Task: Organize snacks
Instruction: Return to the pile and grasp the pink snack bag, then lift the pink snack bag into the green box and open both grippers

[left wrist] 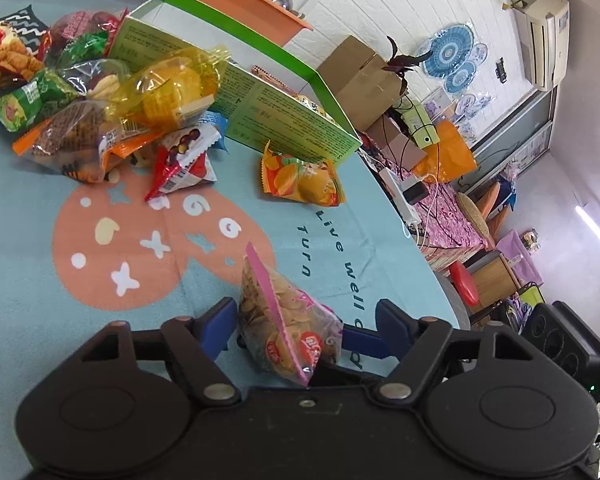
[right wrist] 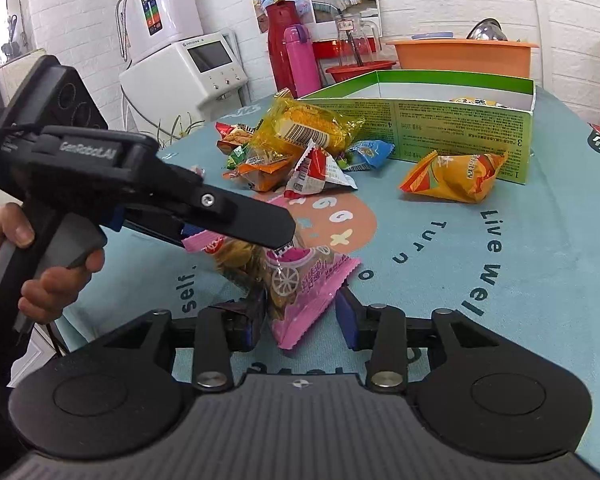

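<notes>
The worktop (right wrist: 520, 280), under a blue printed cloth, carries a green box (right wrist: 452, 120) at the back, open on top, with a heap of snack packets (right wrist: 300, 148) just beside it and an orange packet (right wrist: 456, 176) lying apart in front. The pink biscuit packet (right wrist: 300, 276) sits nearest, on the cloth, with both tools around it.

The risk here, as I judge it, is two tools pulling one thin bag: if both close and lift in different directions, the wrapper may tear or slip free, and crushing the biscuits is likely if either squeezes hard.

The left hand-held gripper (left wrist: 300, 324) stands wide, the packet between its blue pads (left wrist: 220, 320) with gaps showing on both sides. The right hand-held gripper (right wrist: 300, 320) is about half open around the packet's pink end; its left pad seems to touch the wrapper, the right pad stands clear.
</notes>
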The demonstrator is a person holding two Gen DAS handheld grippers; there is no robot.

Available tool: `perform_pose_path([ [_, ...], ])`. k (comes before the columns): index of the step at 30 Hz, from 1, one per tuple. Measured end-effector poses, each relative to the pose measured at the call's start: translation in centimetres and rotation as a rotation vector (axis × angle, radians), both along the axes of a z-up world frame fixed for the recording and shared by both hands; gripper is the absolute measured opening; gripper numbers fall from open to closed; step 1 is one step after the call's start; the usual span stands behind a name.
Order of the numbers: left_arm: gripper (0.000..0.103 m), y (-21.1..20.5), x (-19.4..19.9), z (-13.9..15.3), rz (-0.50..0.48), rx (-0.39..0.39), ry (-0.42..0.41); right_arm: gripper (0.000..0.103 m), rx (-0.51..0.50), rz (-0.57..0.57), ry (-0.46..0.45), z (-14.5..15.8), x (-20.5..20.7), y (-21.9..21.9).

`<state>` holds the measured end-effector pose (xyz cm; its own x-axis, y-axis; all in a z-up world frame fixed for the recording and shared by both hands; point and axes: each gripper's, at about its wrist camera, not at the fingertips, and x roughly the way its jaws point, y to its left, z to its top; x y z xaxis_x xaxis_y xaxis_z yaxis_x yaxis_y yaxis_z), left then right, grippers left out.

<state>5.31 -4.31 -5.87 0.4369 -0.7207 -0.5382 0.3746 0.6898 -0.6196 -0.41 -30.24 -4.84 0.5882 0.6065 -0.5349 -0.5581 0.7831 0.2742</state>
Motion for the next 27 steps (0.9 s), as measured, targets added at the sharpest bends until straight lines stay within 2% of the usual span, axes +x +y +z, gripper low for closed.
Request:
perform_pose_path([
  [2, 0.086, 0.0, 0.2, -0.1, -0.004, -0.002, 0.008, 0.069, 0.001, -0.004, 0.001, 0.0, 0.0, -0.1],
  [3, 0.084, 0.0, 0.3, -0.3, -0.007, -0.003, 0.013, 0.069, 0.0, -0.007, 0.0, 0.0, 0.0, 0.0],
  [5, 0.072, 0.1, 0.3, -0.5, -0.004, 0.003, 0.021, 0.071, -0.008, -0.008, -0.004, 0.0, 0.2, 0.2],
  [8, 0.071, 0.5, 0.2, -0.7, 0.001, -0.002, 0.025, 0.072, -0.019, -0.004, -0.02, 0.0, 0.2, 0.5],
  [9, 0.07, 0.4, 0.1, -0.6, 0.004, 0.001, 0.018, 0.07, -0.022, -0.004, -0.025, -0.1, 0.2, 0.6],
  [10, 0.064, 0.5, 0.1, -0.6, 0.004, 0.002, 0.012, 0.069, -0.024, -0.003, -0.029, -0.1, 0.3, 0.7],
  [12, 0.059, 0.2, -0.1, -0.1, 0.005, 0.019, -0.009, 0.065, -0.025, -0.005, -0.031, 0.0, 0.4, 0.7],
  [13, 0.048, 0.0, -0.2, 0.1, 0.001, 0.02, -0.021, 0.063, -0.023, -0.01, -0.033, 0.1, 0.4, 0.7],
  [18, 0.049, -0.9, 0.5, 2.1, -0.015, 0.023, -0.086, 0.054, -0.02, -0.028, -0.102, 1.8, 0.6, 0.3],
  [27, 0.049, -2.5, 4.1, 7.6, -0.016, -0.002, -0.255, 0.052, 0.0, -0.107, -0.282, 5.7, 3.9, -0.9],
])
